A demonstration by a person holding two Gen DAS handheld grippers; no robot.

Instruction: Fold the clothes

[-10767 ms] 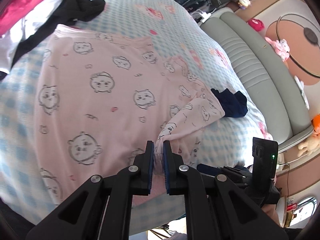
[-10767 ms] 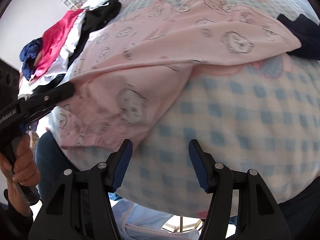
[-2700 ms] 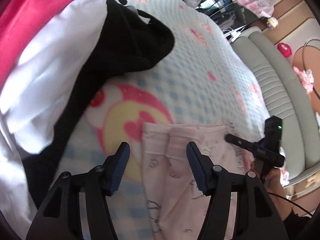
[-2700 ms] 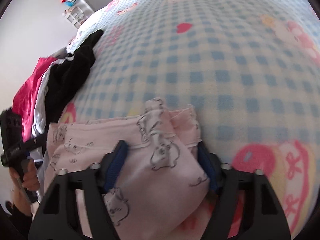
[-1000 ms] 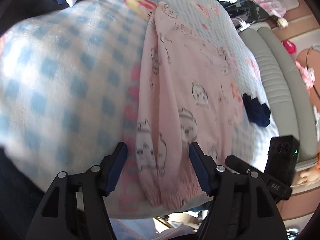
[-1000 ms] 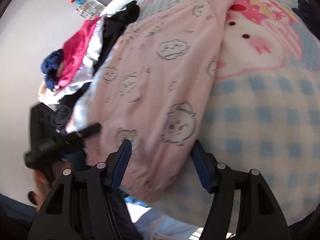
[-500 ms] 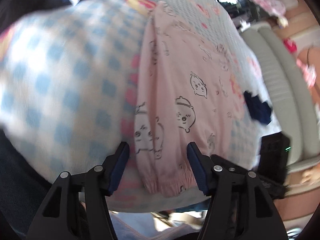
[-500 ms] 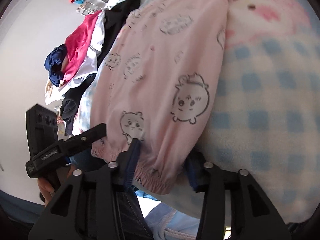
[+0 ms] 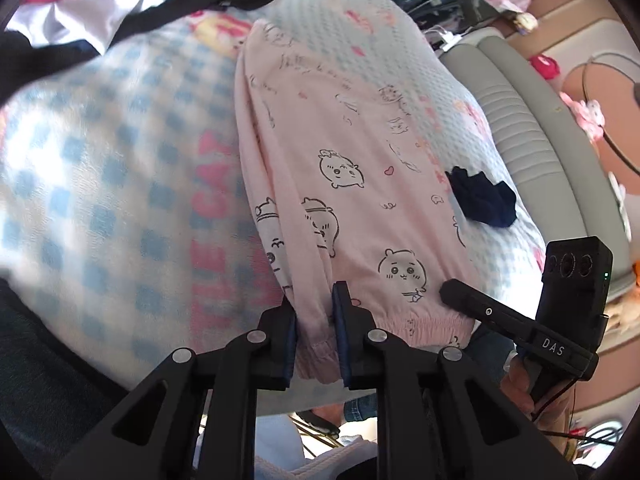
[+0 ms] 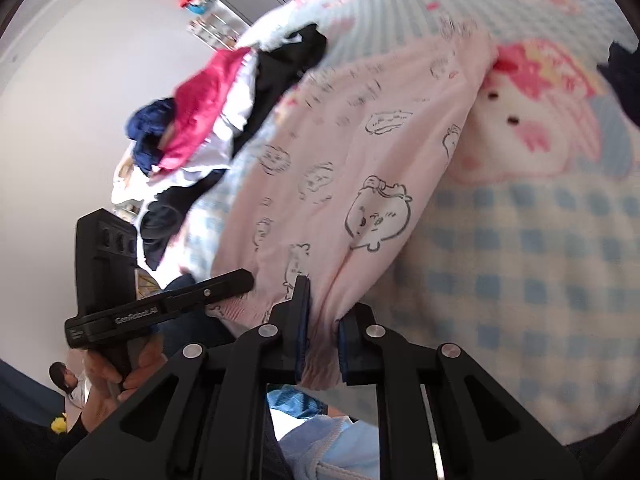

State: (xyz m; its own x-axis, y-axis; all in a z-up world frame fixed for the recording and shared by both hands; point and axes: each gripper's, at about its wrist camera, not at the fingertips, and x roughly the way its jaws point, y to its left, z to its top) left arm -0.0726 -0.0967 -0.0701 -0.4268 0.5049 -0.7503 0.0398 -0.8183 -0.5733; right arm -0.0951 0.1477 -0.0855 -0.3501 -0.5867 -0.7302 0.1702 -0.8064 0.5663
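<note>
Both the left gripper (image 9: pixel 314 316) and right gripper (image 10: pixel 322 316) pinch the pink pyjamas (image 9: pixel 340 152) on a checked blanket (image 9: pixel 100 168); clothes pile (image 10: pixel 208 120) at ten o'clock.

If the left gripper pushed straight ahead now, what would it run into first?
The left gripper is shut on the pink pajama pants; straight ahead lies more of that fabric, on the checkered blanket.
</note>
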